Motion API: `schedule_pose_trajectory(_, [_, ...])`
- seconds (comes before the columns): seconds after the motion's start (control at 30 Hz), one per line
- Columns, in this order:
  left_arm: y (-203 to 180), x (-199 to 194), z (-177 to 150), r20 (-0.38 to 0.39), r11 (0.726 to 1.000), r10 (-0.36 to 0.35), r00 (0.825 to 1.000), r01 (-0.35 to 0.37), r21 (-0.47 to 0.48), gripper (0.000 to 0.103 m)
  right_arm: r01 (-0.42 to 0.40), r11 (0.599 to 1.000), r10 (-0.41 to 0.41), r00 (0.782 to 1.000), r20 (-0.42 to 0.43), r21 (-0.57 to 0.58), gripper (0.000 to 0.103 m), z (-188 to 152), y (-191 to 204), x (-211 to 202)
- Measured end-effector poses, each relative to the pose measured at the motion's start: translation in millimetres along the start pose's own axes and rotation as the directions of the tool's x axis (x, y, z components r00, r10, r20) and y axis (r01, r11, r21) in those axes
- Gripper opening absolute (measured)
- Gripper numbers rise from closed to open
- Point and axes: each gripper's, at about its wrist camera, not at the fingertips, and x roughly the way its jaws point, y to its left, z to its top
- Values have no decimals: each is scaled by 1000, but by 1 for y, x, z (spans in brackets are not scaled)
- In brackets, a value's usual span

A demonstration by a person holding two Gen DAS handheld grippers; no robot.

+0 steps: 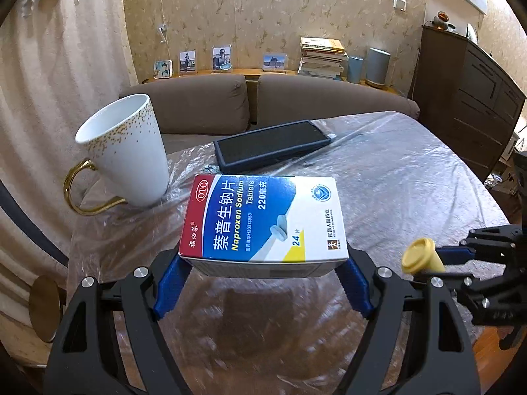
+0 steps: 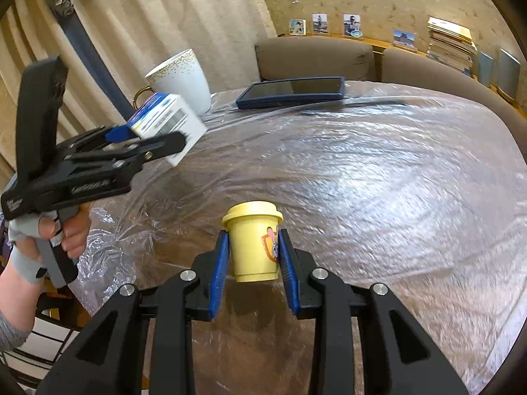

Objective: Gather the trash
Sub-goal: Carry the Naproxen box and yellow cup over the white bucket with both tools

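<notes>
My left gripper (image 1: 263, 273) is shut on a blue and white medicine box (image 1: 266, 220) and holds it flat above the plastic-covered table (image 1: 411, 181). The box (image 2: 168, 121) and the left gripper (image 2: 145, 138) also show at the left of the right wrist view. My right gripper (image 2: 253, 250) is shut on a small yellow lidded cup (image 2: 253, 243) with a cartoon sticker, held upright above the table. In the left wrist view the cup (image 1: 421, 256) and the right gripper (image 1: 438, 260) are at the right edge.
A white mug (image 1: 125, 151) with gold dots and a gold handle stands at the table's far left. A dark tablet in a blue case (image 1: 273, 144) lies at the far edge. A brown sofa (image 1: 296, 98) is behind the table. A dark cabinet (image 1: 467, 98) stands at the right.
</notes>
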Motion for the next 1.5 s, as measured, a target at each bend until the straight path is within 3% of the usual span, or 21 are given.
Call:
schedule_pose_trajectory(0.8, [-27, -81, -61, 18, 997, -83, 996, 83, -4, 80, 15, 1000, -16, 998, 57, 11, 30, -41, 11, -59])
schedule_pose_trajectory(1.5, [-64, -114, -121, -59, 991, -128, 990, 130, 31, 80, -8, 1000, 8, 1000, -5, 12, 30, -110, 33, -96])
